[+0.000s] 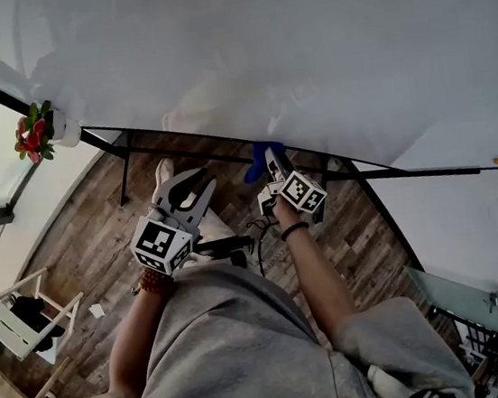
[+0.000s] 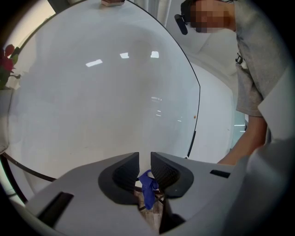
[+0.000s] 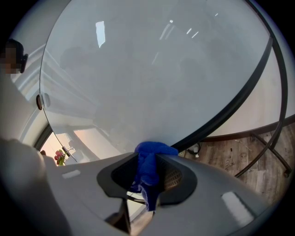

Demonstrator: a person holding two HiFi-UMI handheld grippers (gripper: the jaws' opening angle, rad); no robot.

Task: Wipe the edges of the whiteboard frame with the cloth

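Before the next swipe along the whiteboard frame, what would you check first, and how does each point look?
1. Cloth clamped in the right gripper: ok.
2. Cloth at the lower edge of the frame: ok.
3. Left gripper shut, empty, clear of the cloth: ok.
4. Flower pot far along the frame from the cloth: ok.
5. Dirt left on the frame: cannot tell.
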